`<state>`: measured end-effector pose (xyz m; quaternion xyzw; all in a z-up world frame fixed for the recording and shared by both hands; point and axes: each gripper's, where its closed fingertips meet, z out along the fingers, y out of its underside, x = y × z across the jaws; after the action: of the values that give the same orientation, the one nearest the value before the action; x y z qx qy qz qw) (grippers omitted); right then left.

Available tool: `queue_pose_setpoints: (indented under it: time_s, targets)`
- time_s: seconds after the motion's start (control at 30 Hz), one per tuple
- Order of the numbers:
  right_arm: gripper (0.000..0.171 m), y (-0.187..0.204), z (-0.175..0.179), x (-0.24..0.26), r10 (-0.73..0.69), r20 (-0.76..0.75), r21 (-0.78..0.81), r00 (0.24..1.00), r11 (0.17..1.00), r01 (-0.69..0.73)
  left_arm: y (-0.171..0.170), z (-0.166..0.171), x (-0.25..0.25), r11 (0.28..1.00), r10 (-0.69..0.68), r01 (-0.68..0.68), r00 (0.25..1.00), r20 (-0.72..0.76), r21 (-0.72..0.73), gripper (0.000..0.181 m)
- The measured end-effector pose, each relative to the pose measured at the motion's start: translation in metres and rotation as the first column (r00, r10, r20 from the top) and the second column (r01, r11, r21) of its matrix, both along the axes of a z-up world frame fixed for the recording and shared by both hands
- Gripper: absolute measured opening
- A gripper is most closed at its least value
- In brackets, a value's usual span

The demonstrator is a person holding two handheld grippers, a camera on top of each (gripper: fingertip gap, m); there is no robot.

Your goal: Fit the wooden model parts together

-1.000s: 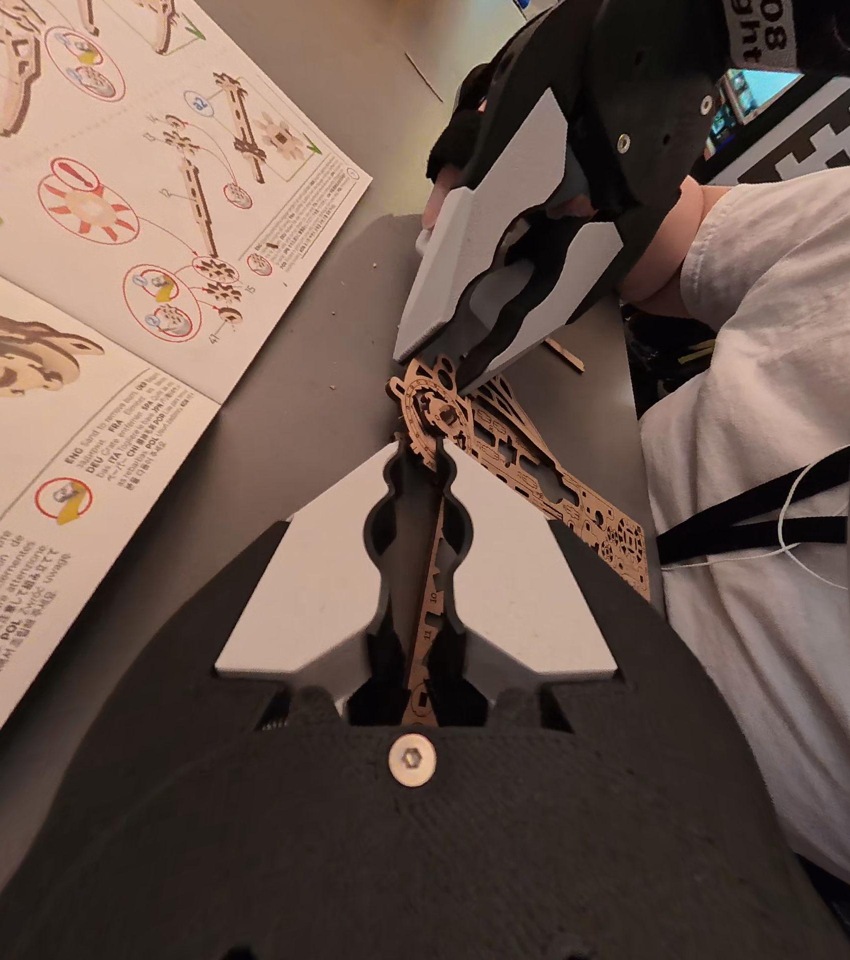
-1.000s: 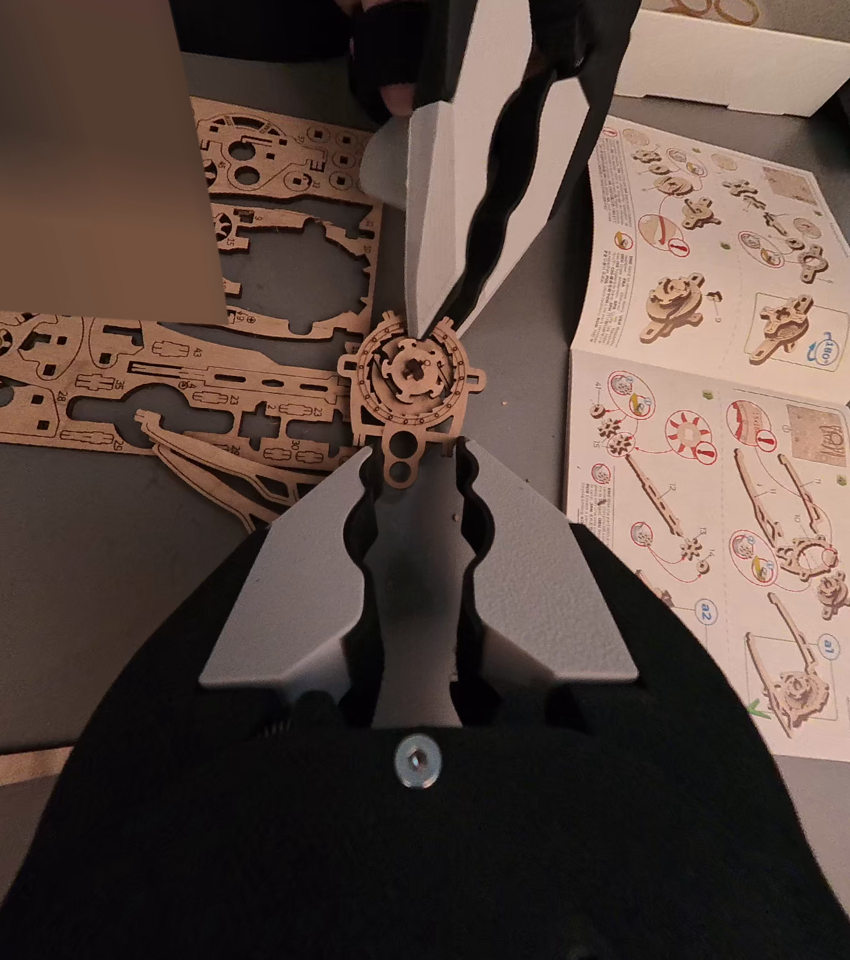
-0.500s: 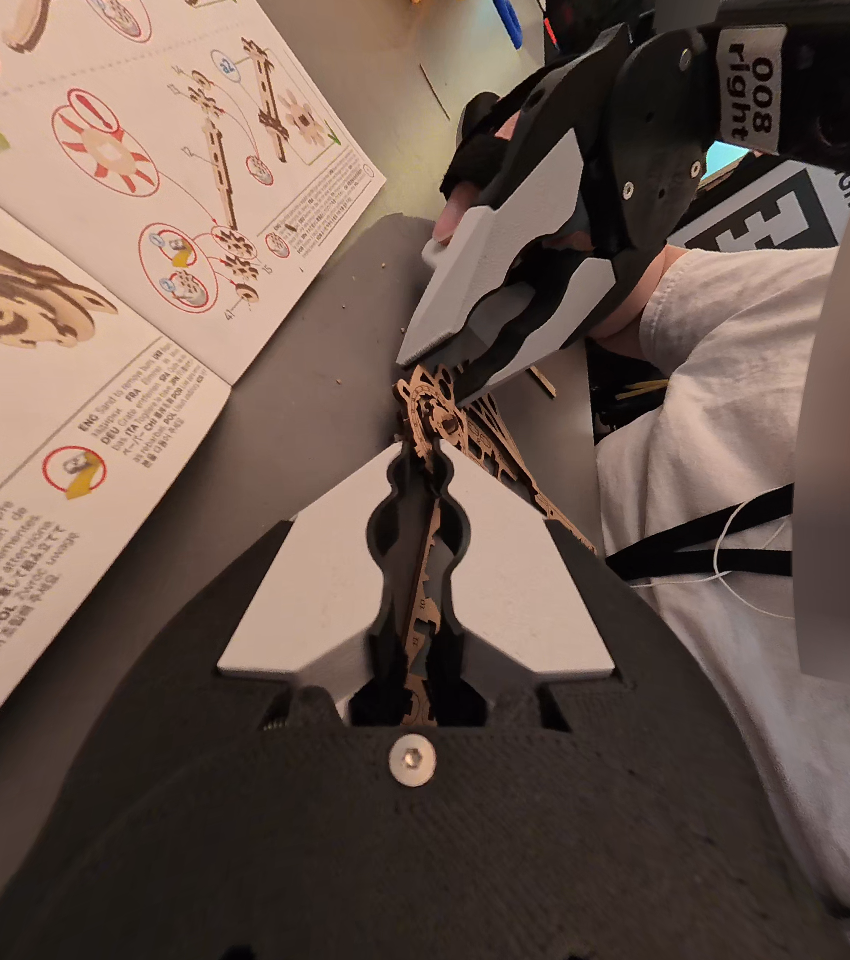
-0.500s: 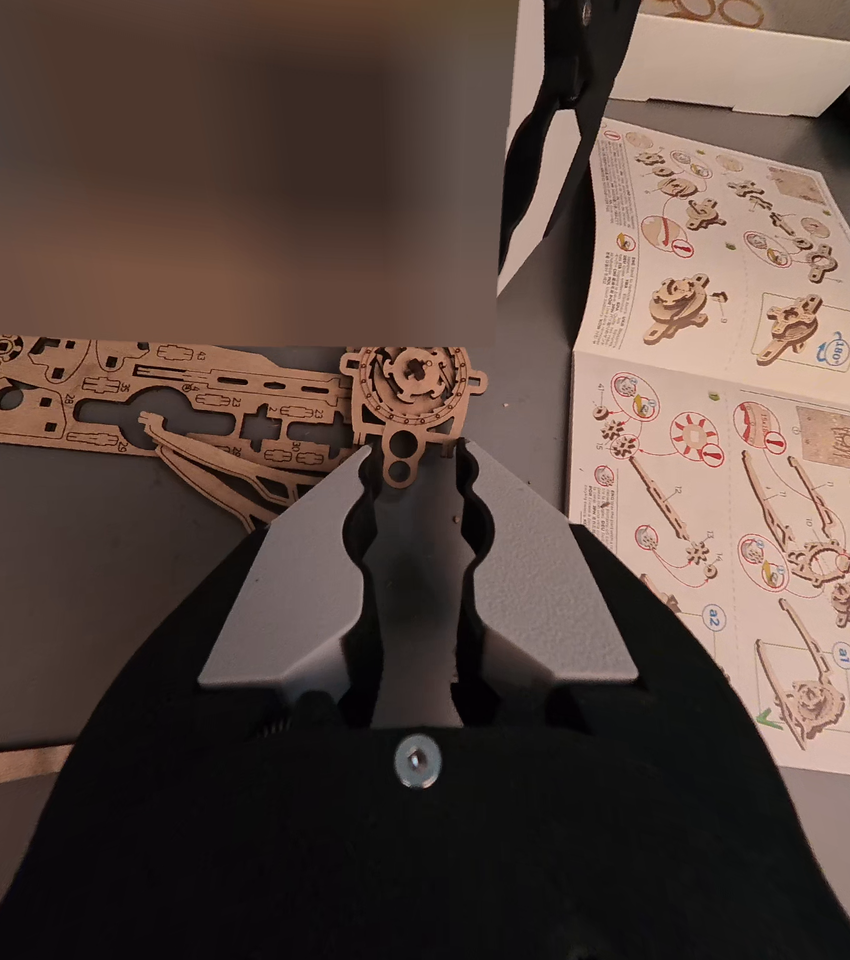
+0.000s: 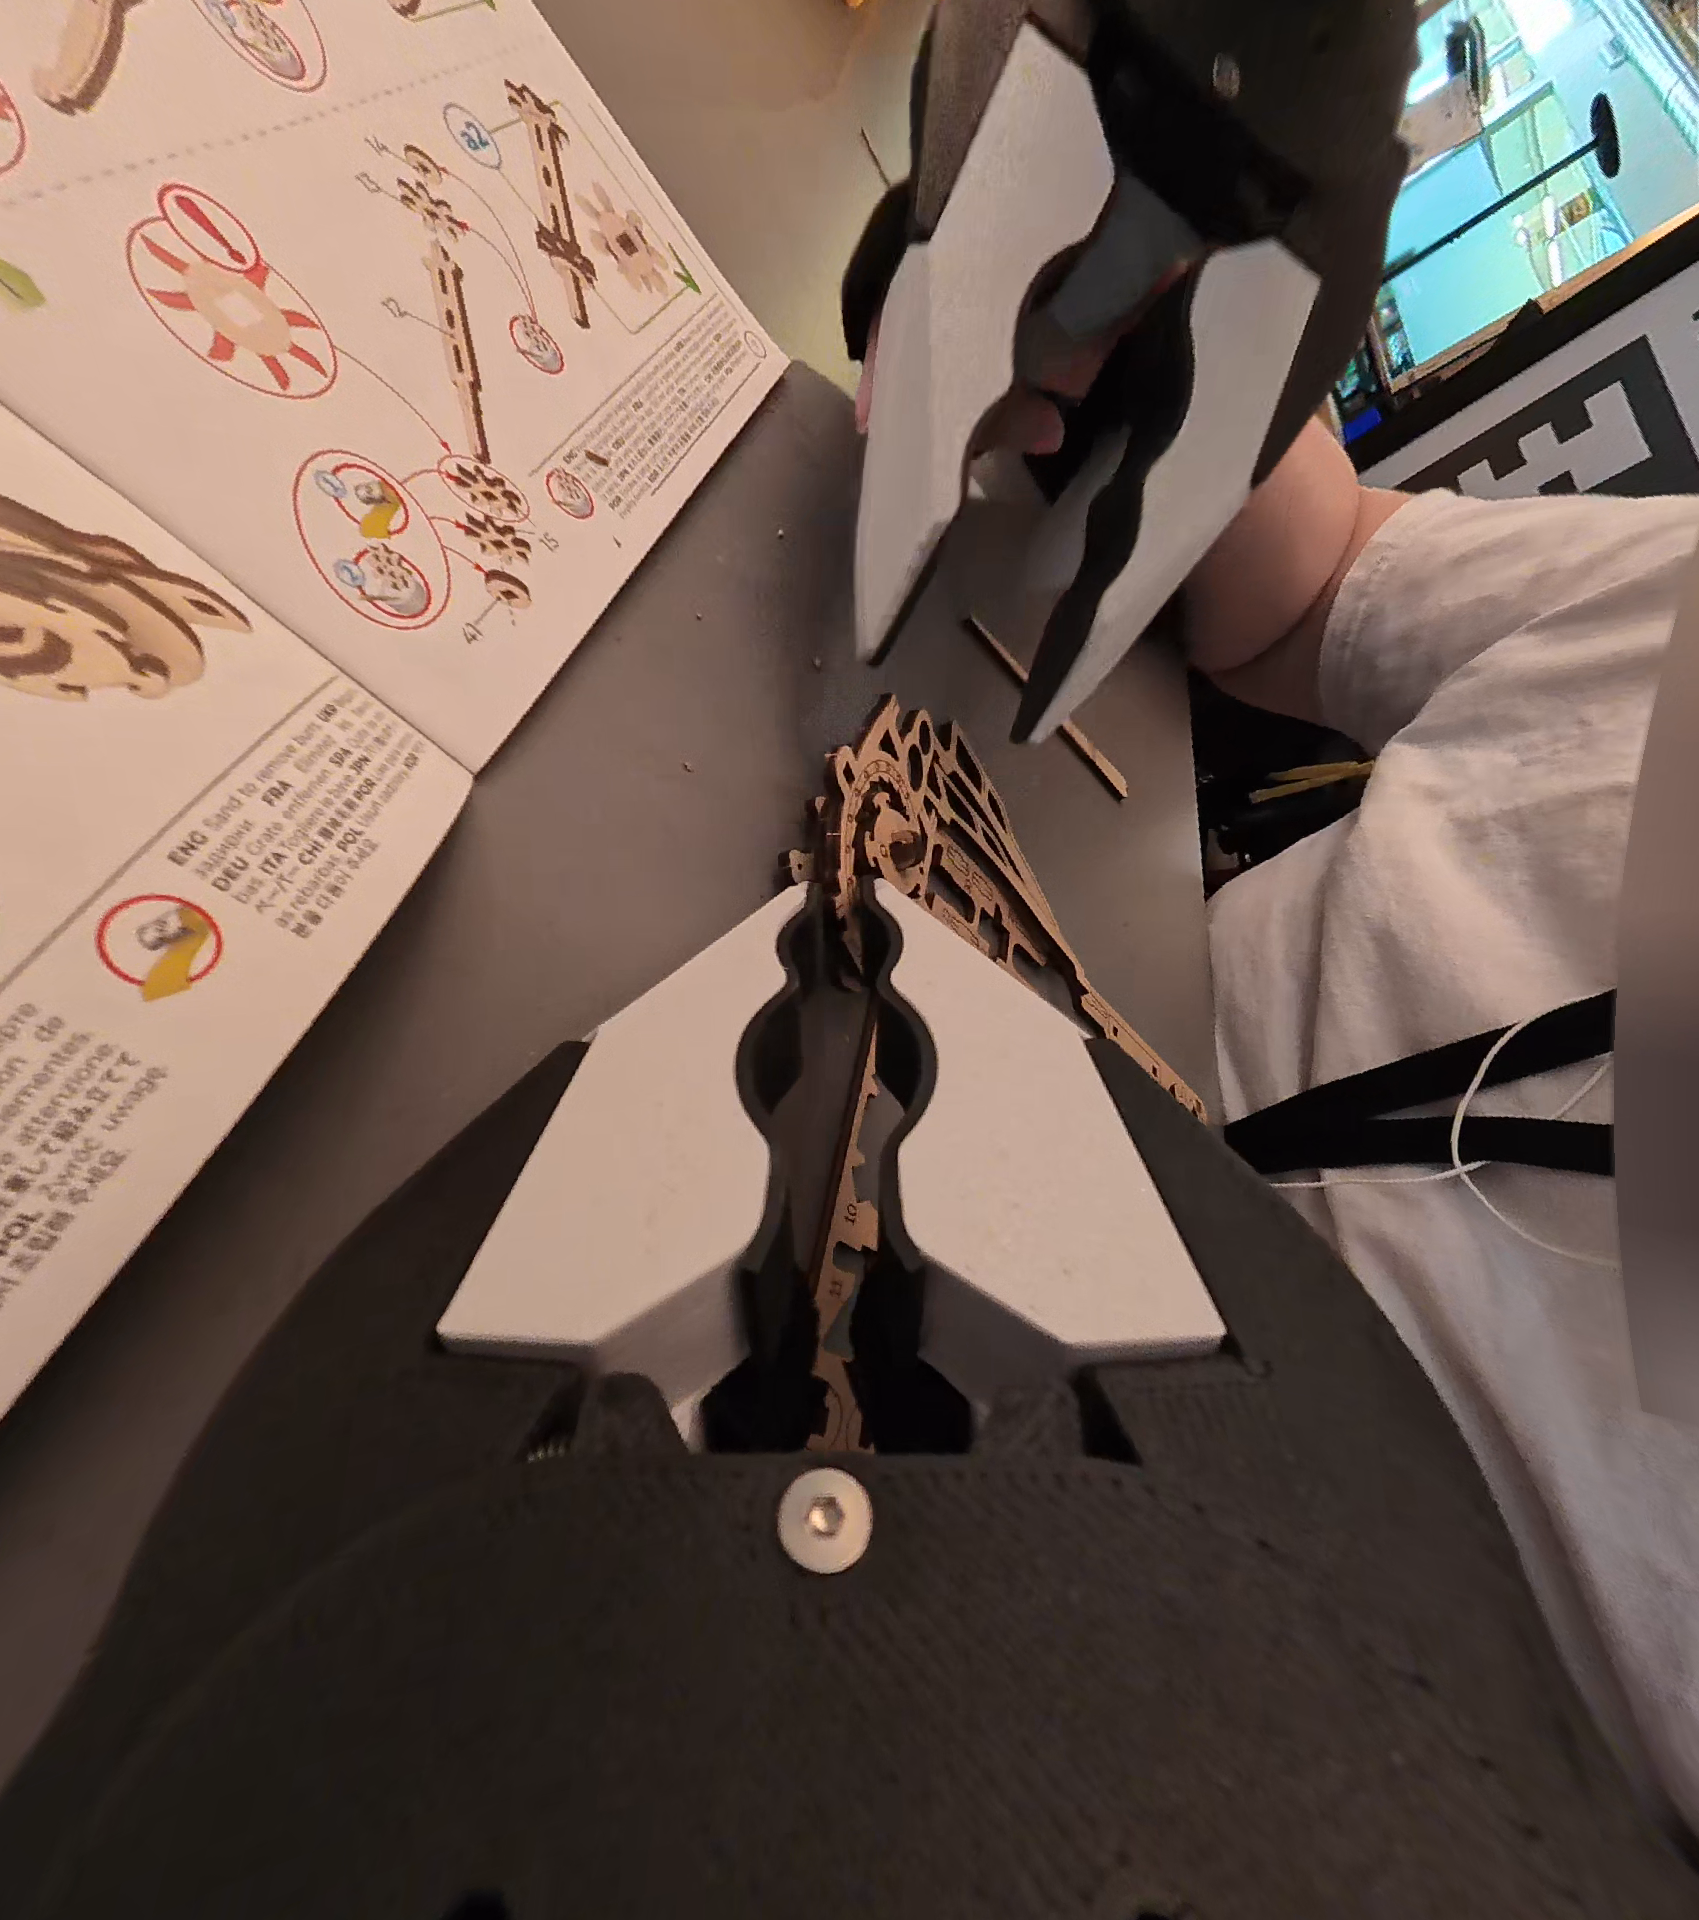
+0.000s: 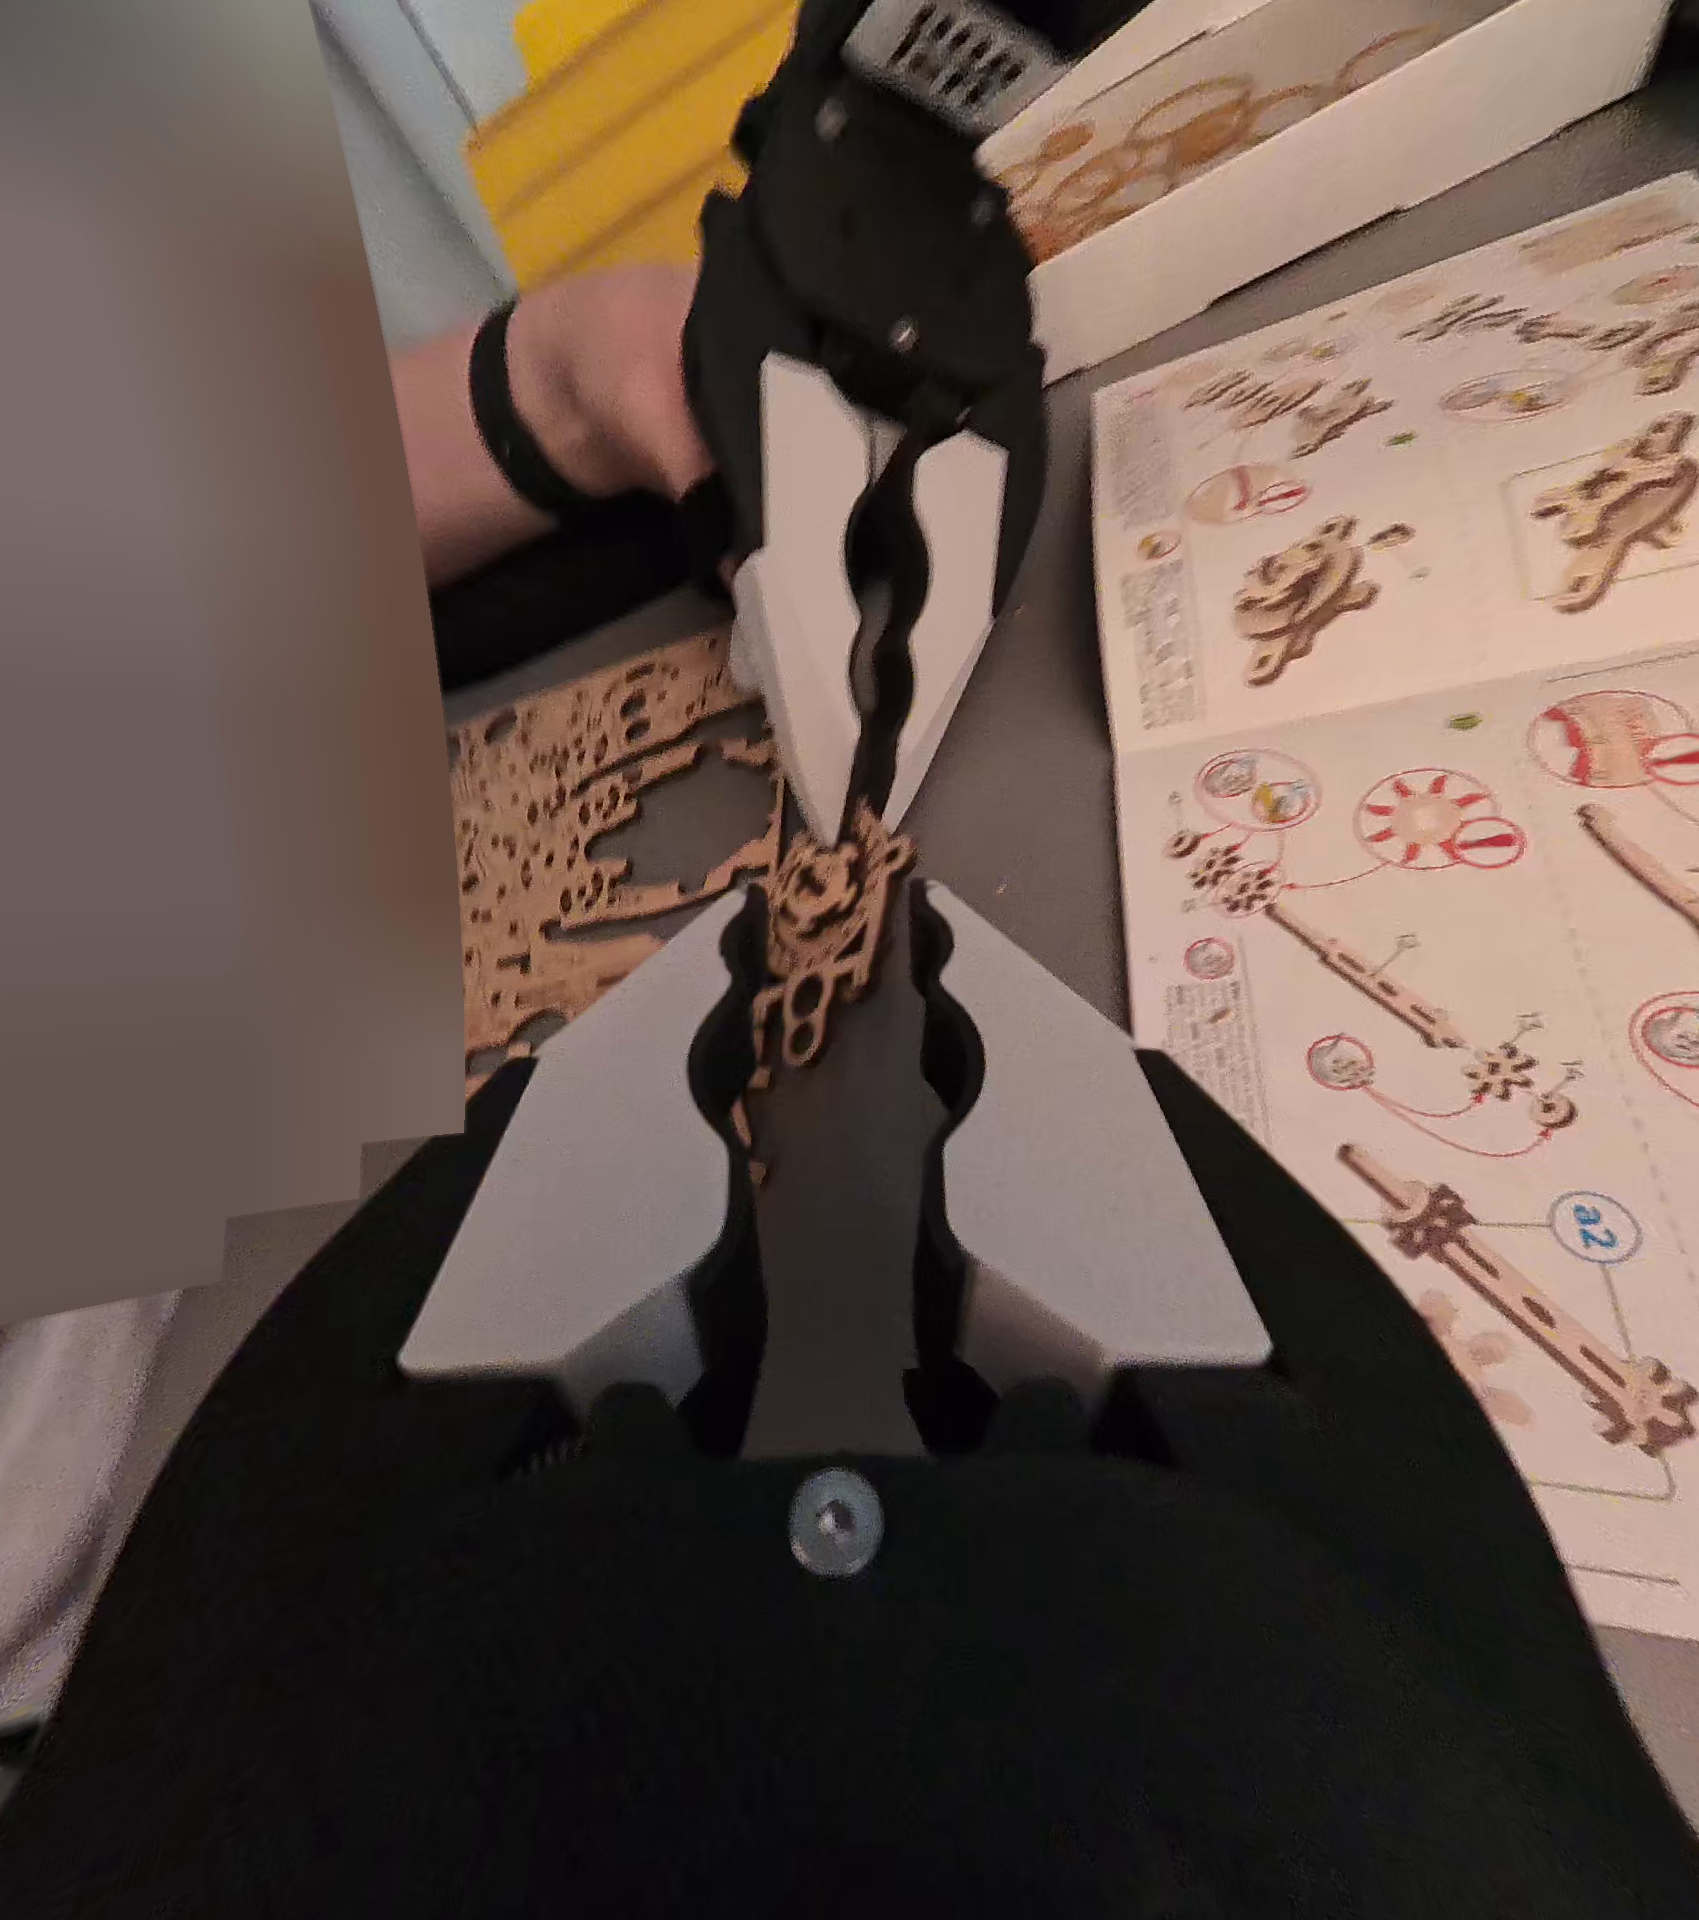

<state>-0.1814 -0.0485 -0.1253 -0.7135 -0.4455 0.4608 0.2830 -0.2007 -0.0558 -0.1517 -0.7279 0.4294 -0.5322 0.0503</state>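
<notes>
The wooden gear assembly (image 5: 871,831) is a thin laser-cut plywood piece: a round toothed disc with curved slots and a central peg, and a tab with two round holes (image 6: 803,1013) hanging below. It is held upright above the grey bench (image 5: 616,727), pinched by its edge between the tips of the left hand-held gripper (image 5: 843,914), whose white fingers (image 5: 637,1164) are closed on it; a long flat strip of the part runs back between them toward the gripper body. In the right wrist view the same gripper (image 6: 850,821) reaches down from above onto the disc's top.

The right hand-held gripper (image 6: 829,899) stands open, its fingers apart on either side of the assembly without gripping it; in the left wrist view it (image 5: 949,686) hangs just above the part, clear of it.

Behind lies a punched-out plywood sheet (image 6: 564,831), flat on the bench. A white cardboard box (image 6: 1292,156) at the far edge holds tan wooden rings, blurred. An open instruction booklet (image 6: 1447,831) lies beside the grippers.

The right wrist view is motion-blurred, so the gear's fine detail is lost. Much of the plywood sheet is covered or cut off.
</notes>
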Motion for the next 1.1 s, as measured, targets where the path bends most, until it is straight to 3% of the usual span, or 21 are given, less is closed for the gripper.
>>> queue_pose_setpoints:
  time_s: [0.03,0.27,0.37,0.77,1.1]
  targets:
    - [0.023,0.005,0.001,-0.002,-0.026,-0.008,-0.037,1.0,0.999,0.025,0.0,0.0,0.0,1.0,0.001,-0.001,1.0,-0.001,0.001,0.004]
    - [0.014,0.003,-0.014,-0.008,-0.024,0.05,-0.191,0.998,0.981,0.033,0.0,0.0,0.002,1.0,0.006,-0.006,1.0,-0.005,0.002,0.004]
    - [0.015,0.007,-0.025,-0.007,-0.043,0.107,-0.188,0.993,0.98,0.063,0.0,0.0,0.003,1.0,0.004,-0.004,1.0,-0.006,0.005,0.004]
    - [0.003,-0.006,-0.022,-0.009,-0.024,0.014,-0.474,1.0,0.88,0.027,-0.007,-0.001,0.004,0.998,-0.045,0.046,0.999,-0.007,0.034,0.005]
    - [0.003,-0.017,-0.024,-0.009,-0.001,0.015,-0.558,1.0,0.83,0.009,-0.019,-0.001,0.004,0.996,-0.092,0.092,0.996,-0.006,0.005,0.005]
